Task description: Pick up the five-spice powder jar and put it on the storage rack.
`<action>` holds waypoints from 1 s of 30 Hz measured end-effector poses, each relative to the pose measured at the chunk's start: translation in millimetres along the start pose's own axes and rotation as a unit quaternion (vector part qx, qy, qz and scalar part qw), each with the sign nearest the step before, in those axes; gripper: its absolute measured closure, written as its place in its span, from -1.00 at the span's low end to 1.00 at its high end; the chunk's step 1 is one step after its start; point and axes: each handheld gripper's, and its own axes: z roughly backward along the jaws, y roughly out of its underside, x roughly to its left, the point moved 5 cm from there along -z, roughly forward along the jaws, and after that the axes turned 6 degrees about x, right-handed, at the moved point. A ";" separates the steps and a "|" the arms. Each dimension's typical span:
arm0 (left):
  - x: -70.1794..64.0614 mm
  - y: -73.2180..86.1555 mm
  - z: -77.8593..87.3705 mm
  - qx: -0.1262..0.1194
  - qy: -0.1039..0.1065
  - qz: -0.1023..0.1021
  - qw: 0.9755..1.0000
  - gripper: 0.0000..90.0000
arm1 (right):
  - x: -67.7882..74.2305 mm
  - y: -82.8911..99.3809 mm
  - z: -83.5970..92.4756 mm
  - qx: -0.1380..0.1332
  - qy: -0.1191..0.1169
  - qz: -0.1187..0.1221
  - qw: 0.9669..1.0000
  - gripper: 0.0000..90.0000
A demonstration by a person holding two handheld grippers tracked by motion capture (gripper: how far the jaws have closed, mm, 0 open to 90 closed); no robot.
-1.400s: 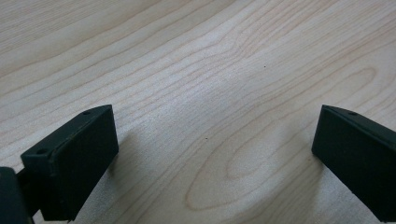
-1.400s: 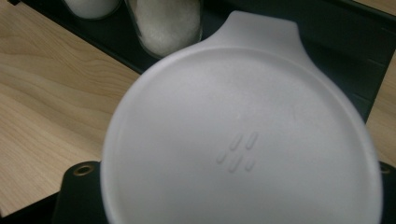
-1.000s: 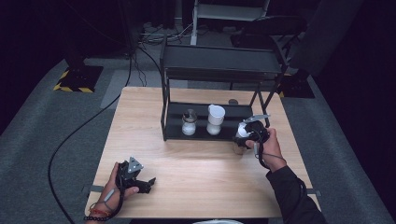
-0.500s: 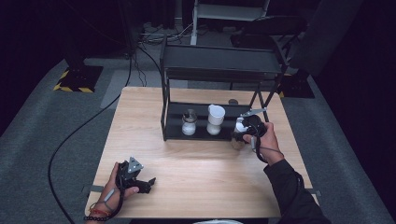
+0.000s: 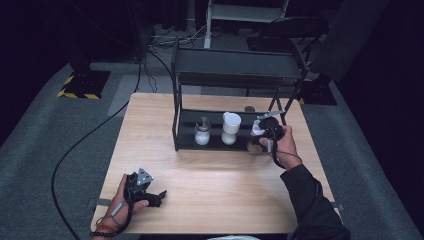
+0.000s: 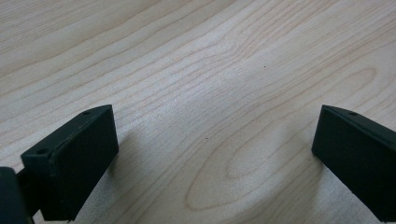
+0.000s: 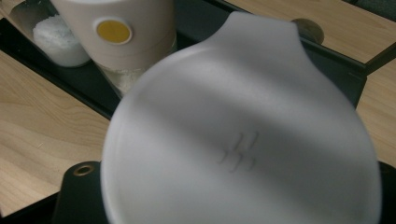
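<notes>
My right gripper is at the right end of the black rack's lower shelf, shut on a jar with a white spouted lid and brownish contents. In the right gripper view that lid spans the gap between my jaws. Just beyond it stands a white container with a yellow dot, and a jar of white grains is further left. From above, the white container and the small grey-lidded jar stand on the lower shelf. My left gripper rests open on the bare wood.
The two-tier black rack stands at the back middle of the wooden table. A small round grey object lies on the table behind the rack's right end. A black cable runs over the floor at the left.
My right gripper has carried the jar a little left and further away, up to the rack's lower shelf. The left gripper has stayed where it was.
</notes>
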 end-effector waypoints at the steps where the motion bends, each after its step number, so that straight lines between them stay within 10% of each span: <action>1: 0.1 0.0 0.0 0.000 0.001 0.000 1.000 -0.99 | 0.2 -1.2 -0.6 0.001 0.002 0.001 1.000 -0.33; 30: 0.0 0.0 0.0 0.000 0.000 0.000 1.000 -0.99 | -20.1 -22.1 -24.9 0.009 0.019 -0.034 0.999 -0.33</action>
